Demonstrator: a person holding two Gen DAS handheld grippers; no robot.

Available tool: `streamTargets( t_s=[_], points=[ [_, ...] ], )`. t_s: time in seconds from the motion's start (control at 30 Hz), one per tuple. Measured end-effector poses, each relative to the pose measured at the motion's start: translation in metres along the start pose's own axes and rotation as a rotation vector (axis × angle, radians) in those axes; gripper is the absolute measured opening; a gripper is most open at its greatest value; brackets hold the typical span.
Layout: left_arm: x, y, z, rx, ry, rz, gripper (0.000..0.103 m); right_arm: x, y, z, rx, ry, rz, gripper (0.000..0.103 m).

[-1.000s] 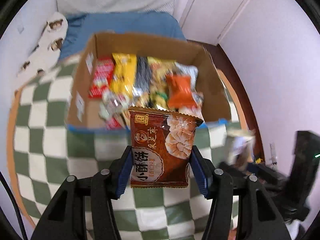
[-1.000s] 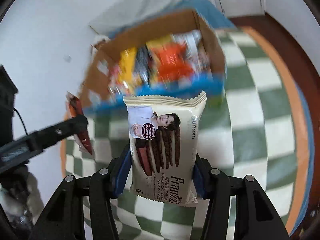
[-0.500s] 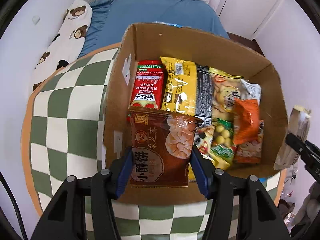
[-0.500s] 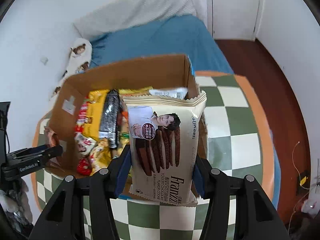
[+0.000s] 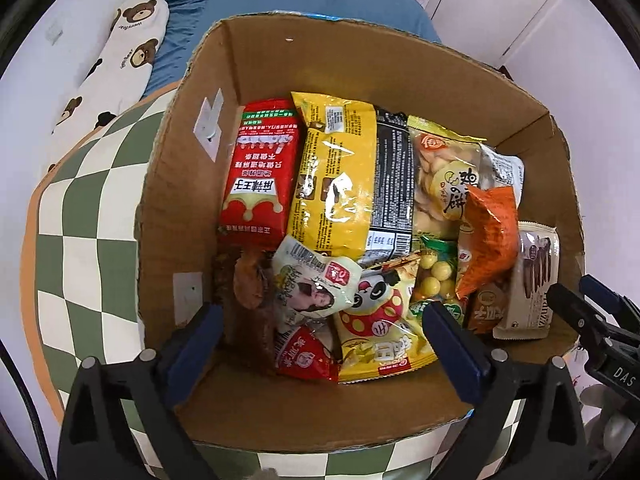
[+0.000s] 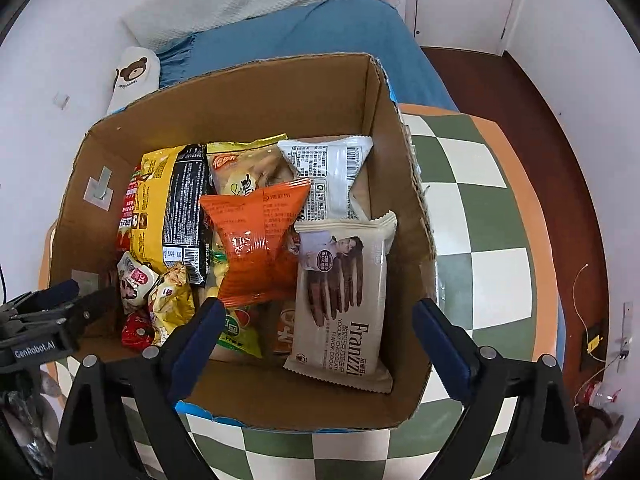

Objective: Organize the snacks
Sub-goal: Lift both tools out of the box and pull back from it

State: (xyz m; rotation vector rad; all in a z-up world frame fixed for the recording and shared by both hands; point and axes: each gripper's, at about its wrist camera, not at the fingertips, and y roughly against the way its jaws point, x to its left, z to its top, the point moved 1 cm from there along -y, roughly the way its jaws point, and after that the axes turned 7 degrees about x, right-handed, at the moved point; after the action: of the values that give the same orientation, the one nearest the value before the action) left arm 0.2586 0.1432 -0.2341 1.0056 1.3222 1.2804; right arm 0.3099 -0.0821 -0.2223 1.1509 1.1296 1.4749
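Note:
A cardboard box [image 5: 256,60] [image 6: 256,92] full of snack packs stands on the checkered table. My left gripper [image 5: 320,344] is open and empty above the box's near left corner. The brown biscuit pack [image 5: 248,280] lies below it against the left wall, partly hidden. My right gripper [image 6: 316,332] is open and empty above the box's near right side. The cream Franzzi cookie pack [image 6: 340,300] [image 5: 532,280] lies free in the box by the right wall.
The round table has a green and white checkered cloth [image 6: 480,216] [image 5: 80,208]. A bed with a blue cover [image 6: 320,28] and a bear-print pillow [image 5: 120,52] stands behind it. A dark wooden floor [image 6: 540,92] is at the right.
Both grippers moved over the box and opened. The brown biscuit pack dropped from the left gripper and the Franzzi pack from the right; both now lie in the box.

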Motion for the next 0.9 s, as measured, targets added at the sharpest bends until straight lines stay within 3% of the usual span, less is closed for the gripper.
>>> streamTargets(
  t_s=[0.53, 0.9],
  points=[
    [-0.013, 0.038, -0.030, -0.179, -0.016, 0.078, 0.101, 0.012, 0.041, -0.025, -0.140, 0.018, -0.051, 0.100],
    [-0.029, 0.104, -0.076, -0.319, -0.051, 0.044, 0.101, 0.018, 0.107, -0.073, -0.266, 0.034, -0.041, 0.100]
  ],
)
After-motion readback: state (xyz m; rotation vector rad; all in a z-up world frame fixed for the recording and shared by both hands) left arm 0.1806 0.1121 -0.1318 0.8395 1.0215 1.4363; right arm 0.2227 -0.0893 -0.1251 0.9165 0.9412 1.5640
